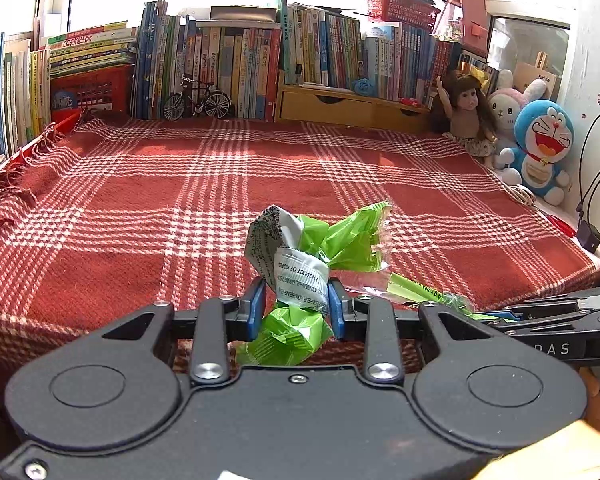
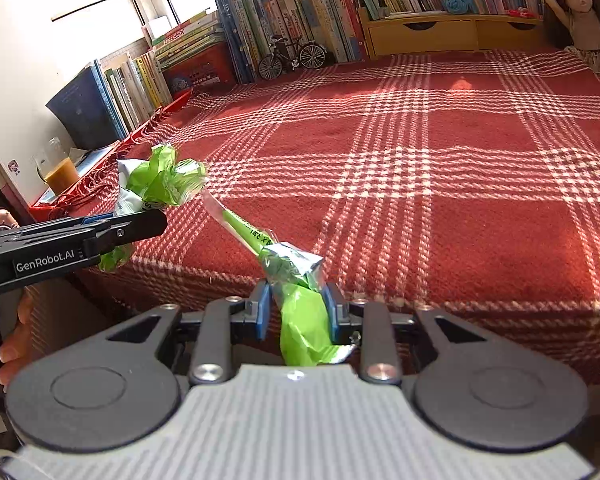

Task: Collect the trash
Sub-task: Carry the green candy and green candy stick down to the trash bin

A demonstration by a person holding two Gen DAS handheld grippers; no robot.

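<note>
Two grippers, two bits of trash, both lifted clear of the red plaid blanket near its front edge. The left gripper pinches one crumpled green-and-white wrapper between its blue pads. The right gripper is clamped on a second green wrapper, foil-lined, with a long strip sticking out. At the back: one toy bicycle, one doll, two plush toys.

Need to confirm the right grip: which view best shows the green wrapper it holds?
Right wrist view: the green wrapper sits pinched between the right gripper fingers. Left wrist view shows only its clear tail end.
</note>
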